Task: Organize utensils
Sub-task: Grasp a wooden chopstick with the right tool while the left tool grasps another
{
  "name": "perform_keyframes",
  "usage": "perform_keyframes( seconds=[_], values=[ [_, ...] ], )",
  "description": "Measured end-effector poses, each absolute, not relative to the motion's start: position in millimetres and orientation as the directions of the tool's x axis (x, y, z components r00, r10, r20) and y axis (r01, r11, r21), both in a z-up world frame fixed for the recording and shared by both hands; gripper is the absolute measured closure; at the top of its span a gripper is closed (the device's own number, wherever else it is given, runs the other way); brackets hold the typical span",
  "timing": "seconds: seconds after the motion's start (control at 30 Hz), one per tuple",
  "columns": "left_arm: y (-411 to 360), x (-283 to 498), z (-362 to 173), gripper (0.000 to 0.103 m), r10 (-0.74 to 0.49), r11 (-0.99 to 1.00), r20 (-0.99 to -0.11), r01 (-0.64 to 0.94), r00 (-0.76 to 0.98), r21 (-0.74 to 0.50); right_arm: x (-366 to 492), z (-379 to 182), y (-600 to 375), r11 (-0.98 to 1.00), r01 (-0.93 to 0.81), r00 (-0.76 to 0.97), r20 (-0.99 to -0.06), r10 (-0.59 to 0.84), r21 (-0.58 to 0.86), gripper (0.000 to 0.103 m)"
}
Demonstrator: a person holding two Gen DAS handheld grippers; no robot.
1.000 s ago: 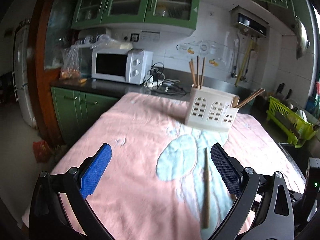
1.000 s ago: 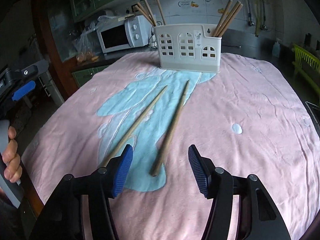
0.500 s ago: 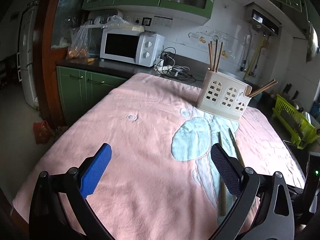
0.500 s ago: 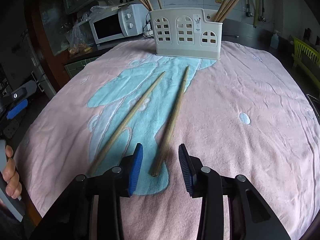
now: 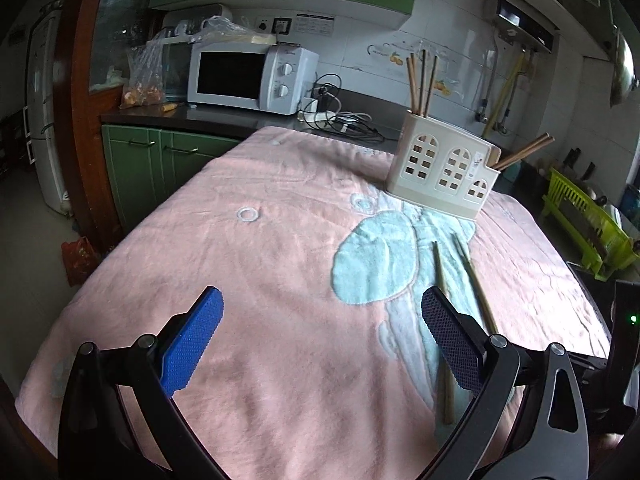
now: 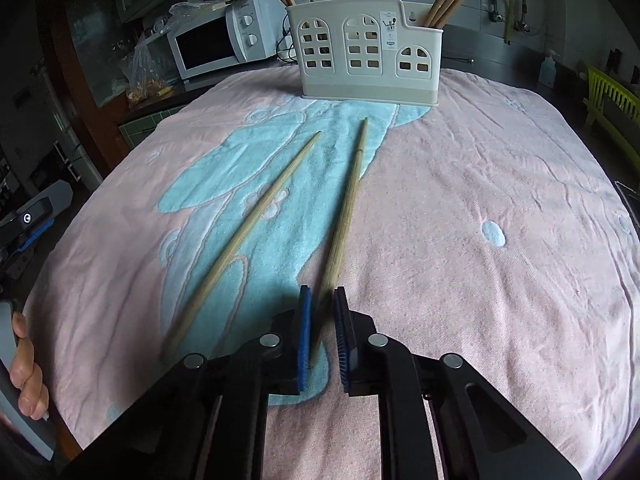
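Only the right wrist view shows a hand (image 6: 28, 364) at lower left, wrapped around a grey handle; the left wrist view alone takes in the green dish rack (image 5: 588, 236) at right. Low in its own frame, the right gripper (image 6: 322, 336) has closed narrowly around the near end of the right chopstick (image 6: 346, 208), the other chopstick (image 6: 244, 236) lying free beside it. The left gripper (image 5: 322, 340) hangs wide and empty over the pink towel (image 5: 260, 264). Behind stands the utensil holder (image 6: 368, 60), upper centre.
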State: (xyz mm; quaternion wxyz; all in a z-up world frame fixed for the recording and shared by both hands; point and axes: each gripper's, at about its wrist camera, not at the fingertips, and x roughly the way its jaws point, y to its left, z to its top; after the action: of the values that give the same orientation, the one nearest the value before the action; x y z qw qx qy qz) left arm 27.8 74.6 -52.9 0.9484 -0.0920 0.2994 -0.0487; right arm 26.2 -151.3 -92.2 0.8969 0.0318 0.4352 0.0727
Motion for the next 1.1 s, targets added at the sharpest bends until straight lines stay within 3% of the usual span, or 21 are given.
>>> perform_keyframes(
  seconds=[0.4, 0.87, 1.1],
  values=[
    [36, 23, -64, 0.008, -0.223, 0.973, -0.603, 0.134, 0.766, -0.188, 20, -91, -167, 0.987, -0.097, 0.612, -0.775, 0.16, 0.128, 0.096],
    [-34, 39, -97, 0.066, -0.349, 0.927, -0.723, 0.331, 0.596, -0.176, 8, -92, -189, 0.986, -0.105, 0.608, -0.777, 0.164, 0.127, 0.096],
    [-42, 54, -102, 0.071, -0.329, 0.931, -0.763, 0.327, 0.556, -0.163, 5, -93, -192, 0.985, -0.111, 0.611, -0.772, 0.175, 0.136, 0.096]
  ],
)
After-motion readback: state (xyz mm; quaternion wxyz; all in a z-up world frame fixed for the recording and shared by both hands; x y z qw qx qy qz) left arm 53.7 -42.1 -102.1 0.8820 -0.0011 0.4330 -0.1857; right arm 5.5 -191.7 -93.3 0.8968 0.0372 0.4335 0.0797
